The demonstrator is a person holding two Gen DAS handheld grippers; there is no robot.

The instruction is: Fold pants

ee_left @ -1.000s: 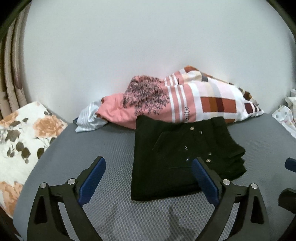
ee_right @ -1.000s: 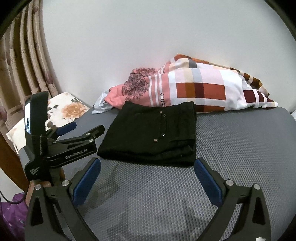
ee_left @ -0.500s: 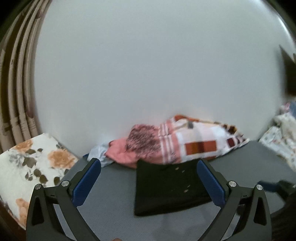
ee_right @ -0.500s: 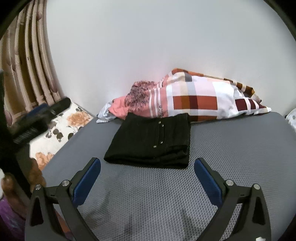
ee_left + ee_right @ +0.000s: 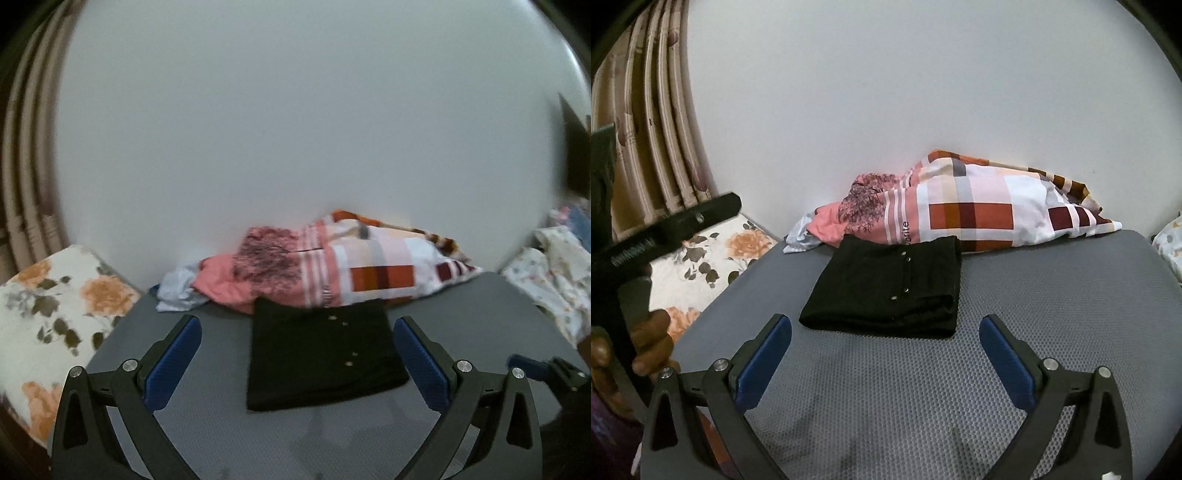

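Observation:
The black pants (image 5: 321,350) lie folded into a neat rectangle on the grey mat (image 5: 221,424), small metal buttons showing on top. They also show in the right wrist view (image 5: 890,288) on the mat (image 5: 923,398). My left gripper (image 5: 295,354) is open and empty, held back from the near edge of the pants. My right gripper (image 5: 884,350) is open and empty, also short of the pants. The left gripper's body (image 5: 665,225) shows at the left of the right wrist view, held by a hand.
A pile of patterned cloth (image 5: 960,214) lies against the white wall behind the pants. A floral cushion (image 5: 48,314) sits left of the mat. Floral fabric (image 5: 554,273) lies at the right. Curtains (image 5: 657,129) hang at the left.
Both grippers have pulled back and risen from the folded pants, which look smaller and farther now. The pants have not moved.

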